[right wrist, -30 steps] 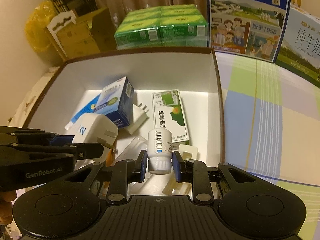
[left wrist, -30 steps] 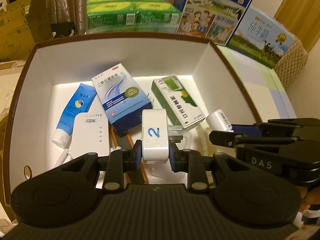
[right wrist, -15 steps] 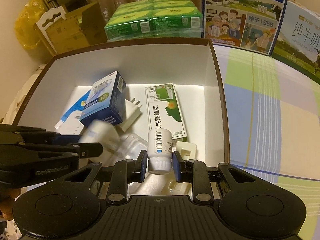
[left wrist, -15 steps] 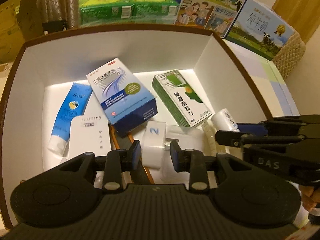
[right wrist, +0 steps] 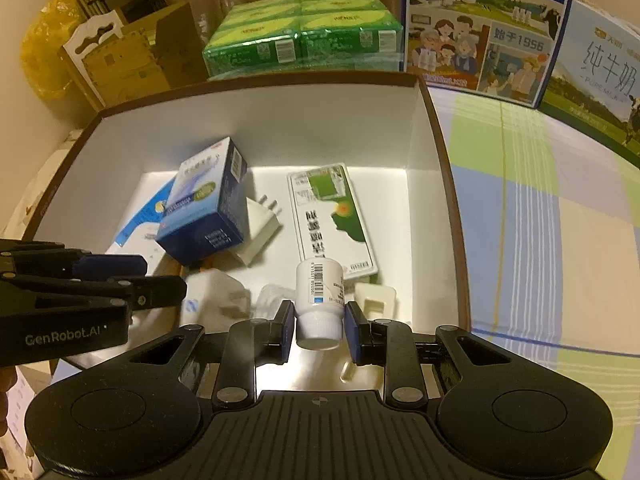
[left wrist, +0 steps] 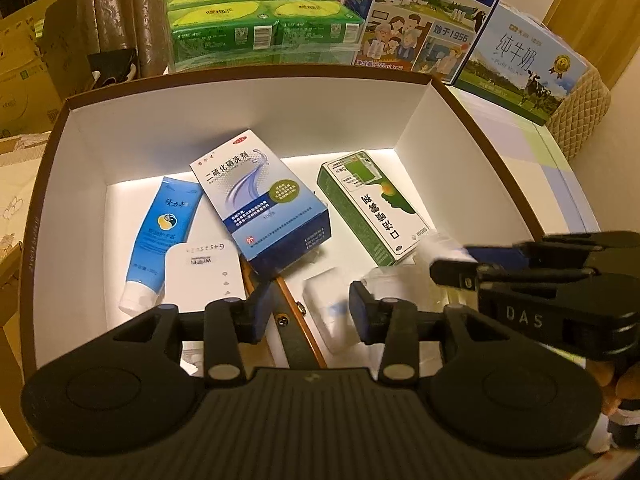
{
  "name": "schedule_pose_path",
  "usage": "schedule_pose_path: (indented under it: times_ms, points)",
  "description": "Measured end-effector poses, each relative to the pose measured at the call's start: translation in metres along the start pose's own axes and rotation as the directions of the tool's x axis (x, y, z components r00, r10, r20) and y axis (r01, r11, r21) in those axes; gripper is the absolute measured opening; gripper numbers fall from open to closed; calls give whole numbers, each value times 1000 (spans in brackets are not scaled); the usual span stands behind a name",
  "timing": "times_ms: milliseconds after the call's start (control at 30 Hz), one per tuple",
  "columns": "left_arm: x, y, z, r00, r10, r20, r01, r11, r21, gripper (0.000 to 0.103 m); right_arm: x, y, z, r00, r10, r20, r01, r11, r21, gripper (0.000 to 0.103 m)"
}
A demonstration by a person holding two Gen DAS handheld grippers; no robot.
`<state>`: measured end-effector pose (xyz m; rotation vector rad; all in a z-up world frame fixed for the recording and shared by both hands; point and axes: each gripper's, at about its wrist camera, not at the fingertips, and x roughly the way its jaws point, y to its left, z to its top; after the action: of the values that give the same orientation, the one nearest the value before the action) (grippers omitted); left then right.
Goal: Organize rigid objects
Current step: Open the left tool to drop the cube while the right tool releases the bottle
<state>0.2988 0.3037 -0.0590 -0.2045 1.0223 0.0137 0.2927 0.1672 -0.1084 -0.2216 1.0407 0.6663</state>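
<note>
Cylindrical white plastic bottle (right wrist: 320, 300) clamped in right tool (right wrist: 316, 330), glossy cardboard cartons (left wrist: 264, 208)

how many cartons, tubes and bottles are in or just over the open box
cartons: 2 (blue carton, green carton)
tubes: 1 (blue tube)
bottles: 1 (white bottle)
total: 4

The left tongs (left wrist: 308, 312) have just been opening, the white charger (left wrist: 326, 314) lying loose between them.

Black grippers (right wrist: 316, 330), blue-padded fingers (left wrist: 256, 312), "GenRobot.AI" lettering
</note>
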Motion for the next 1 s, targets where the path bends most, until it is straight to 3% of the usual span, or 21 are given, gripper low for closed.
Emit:
schedule_pose_path:
  times_ms: [100, 167, 200, 233, 1000]
  points:
    - [-2, 1, 0, 1000, 11, 3, -11, 1000, 5, 49, -1, 4, 3, 999, 4, 35, -4, 1000, -11, 26]
    - [-3, 2, -1, 1000, 17, 6, -17, 1000, 9, 51, -1, 7, 3, 999, -8, 36, 9, 1000, -28, 42]
    - [-5, 3, -1, 1000, 16, 7, -16, 1000, 9, 51, -2, 8, 2, 999, -7, 41, 8, 999, -36, 56]
    - [-6, 4, -1, 1000, 16, 8, -16, 1000, 9, 53, -3, 9, 0, 999, -5, 48, 8, 999, -43, 60]
    - [-24, 6, -8, 999, 10, 37, -10, 1000, 9, 58, -17, 12, -10, 998, -27, 54, 27, 1000, -14, 62]
